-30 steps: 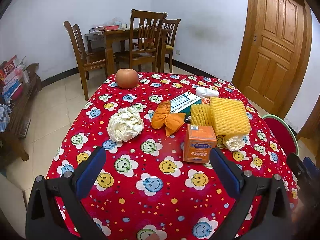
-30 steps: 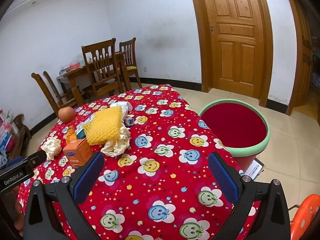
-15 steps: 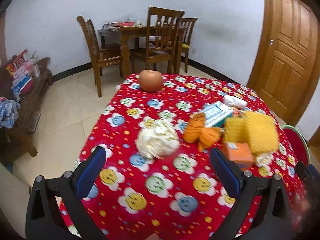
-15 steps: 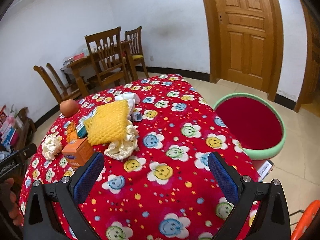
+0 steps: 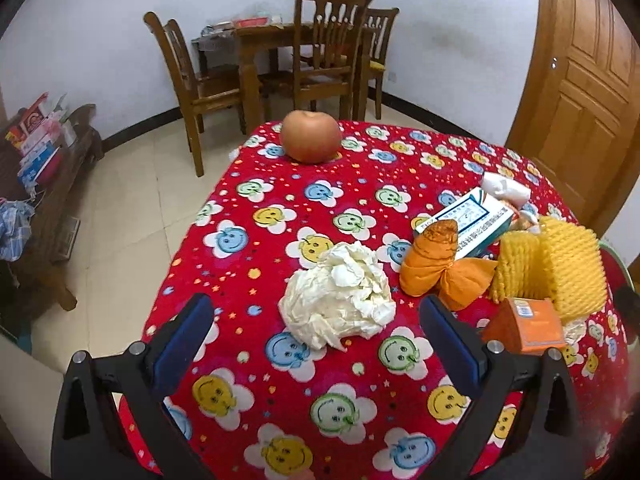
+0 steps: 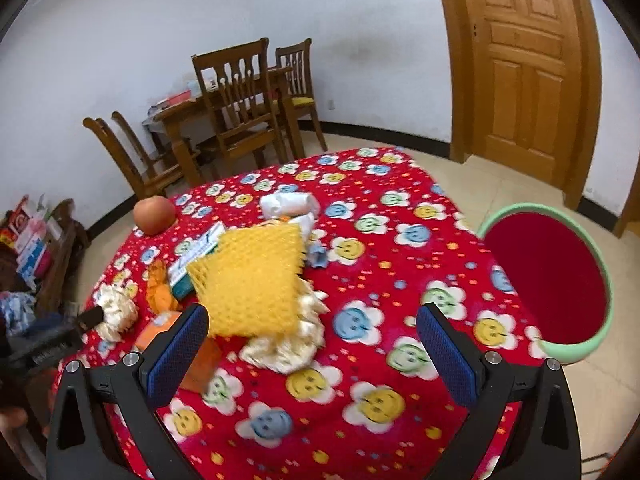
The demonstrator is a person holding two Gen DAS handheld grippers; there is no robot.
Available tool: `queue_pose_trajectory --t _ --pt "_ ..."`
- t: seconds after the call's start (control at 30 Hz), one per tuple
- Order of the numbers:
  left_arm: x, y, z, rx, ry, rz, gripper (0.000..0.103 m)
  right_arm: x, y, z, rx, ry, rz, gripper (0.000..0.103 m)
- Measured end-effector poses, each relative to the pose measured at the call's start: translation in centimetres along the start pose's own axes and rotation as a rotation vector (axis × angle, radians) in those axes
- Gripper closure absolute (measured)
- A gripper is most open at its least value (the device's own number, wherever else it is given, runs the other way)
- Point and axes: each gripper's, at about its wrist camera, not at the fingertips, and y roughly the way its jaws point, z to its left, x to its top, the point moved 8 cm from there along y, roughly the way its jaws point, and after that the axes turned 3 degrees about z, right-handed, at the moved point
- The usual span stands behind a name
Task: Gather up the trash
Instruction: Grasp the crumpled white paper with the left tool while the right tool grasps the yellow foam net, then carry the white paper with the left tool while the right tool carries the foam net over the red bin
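A crumpled white paper ball (image 5: 340, 292) lies on the red smiley tablecloth (image 5: 304, 216), just ahead of my open left gripper (image 5: 316, 332) and between its fingers' line. To its right lie an orange wrapper (image 5: 436, 268), a blue-white box (image 5: 472, 220), yellow foam netting (image 5: 568, 264) and an orange carton (image 5: 528, 324). My right gripper (image 6: 312, 340) is open above the yellow foam netting (image 6: 248, 280) and crumpled white paper (image 6: 288, 344). A red bin with a green rim (image 6: 548, 280) stands to the right of the table.
An apple (image 5: 310, 136) sits at the table's far edge. A rolled white packet (image 6: 288, 204) lies behind the netting. Wooden chairs (image 5: 320, 56) and a table stand by the far wall, a door (image 6: 520, 64) at the right, a cluttered bench (image 5: 36, 168) at the left.
My left gripper has swung left and come closer to the white paper ball, which now sits between its fingers. My right gripper has moved nearer the yellow netting.
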Motion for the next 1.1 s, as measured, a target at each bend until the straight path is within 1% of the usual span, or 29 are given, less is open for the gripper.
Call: queue_pose_trajectory --t 0.13,0.2,0.23,0.33,0.37,0.43,0.47,0.53,0.57,0.6,0.63,0.73,0.8,0.83,0.9,0.97,1.1 --pt "0.1 1.6 -0.2 -0.037 0.012 0.031 0.008 0.3 1.4 0.7 -0.021 -0.029 0.03 0.0" --pt "-0.1 2.6 -0.2 -0.049 0.02 0.055 0.014 0.6 2.1 1.1 -0.035 -0.05 0.039 0.0" --pt "-0.1 3.0 -0.2 -0.056 0.021 0.067 0.015 0.7 2.3 1.2 -0.043 -0.054 0.038 0.0" --pt "-0.4 4.0 -0.3 -0.113 0.004 0.109 0.023 0.9 2.8 1.6 -0.07 -0.07 0.037 0.002" --pt "-0.5 4.2 -0.3 -0.133 -0.004 0.12 0.027 1.0 2.9 1.7 -0.076 -0.073 0.035 0.005" --pt "-0.7 4.5 -0.5 -0.163 -0.01 0.132 0.033 0.9 3.3 1.9 -0.088 -0.077 0.041 0.021" --pt "-0.7 4.5 -0.6 -0.175 -0.009 0.134 0.037 0.9 3.4 1.9 -0.09 -0.076 0.048 0.025" --pt "-0.7 4.4 -0.8 -0.184 -0.004 0.12 0.039 0.7 3.9 1.9 -0.096 -0.073 0.066 0.043" --pt "-0.7 4.3 -0.8 -0.193 -0.004 0.115 0.041 0.6 4.0 1.9 -0.1 -0.074 0.07 0.047" --pt "-0.7 4.1 -0.9 -0.205 -0.007 0.111 0.043 0.6 4.0 1.9 -0.102 -0.075 0.07 0.055" --pt "-0.6 4.1 -0.9 -0.216 -0.011 0.106 0.043 0.6 3.9 1.9 -0.101 -0.074 0.066 0.059" --pt "-0.6 4.0 -0.6 -0.218 -0.019 0.098 0.046 0.7 3.4 2.1 -0.078 -0.068 0.052 0.07" --pt "-0.5 3.7 -0.5 -0.22 -0.024 0.093 0.047 0.8 2.9 2.4 -0.065 -0.064 0.041 0.075" --pt "-0.5 3.6 -0.4 -0.221 -0.026 0.09 0.047 0.8 2.6 2.5 -0.061 -0.064 0.037 0.08" --pt "-0.4 2.8 -0.3 -0.224 -0.029 0.074 0.047 0.8 2.1 2.7 -0.048 -0.059 0.028 0.082" --pt "-0.2 2.0 -0.2 -0.227 -0.03 0.055 0.047 0.9 1.4 2.9 -0.032 -0.061 0.019 0.087" --pt "0.1 0.4 -0.2 -0.238 -0.039 0.03 0.047 1.1 -0.2 3.6 -0.01 -0.087 -0.019 0.088"
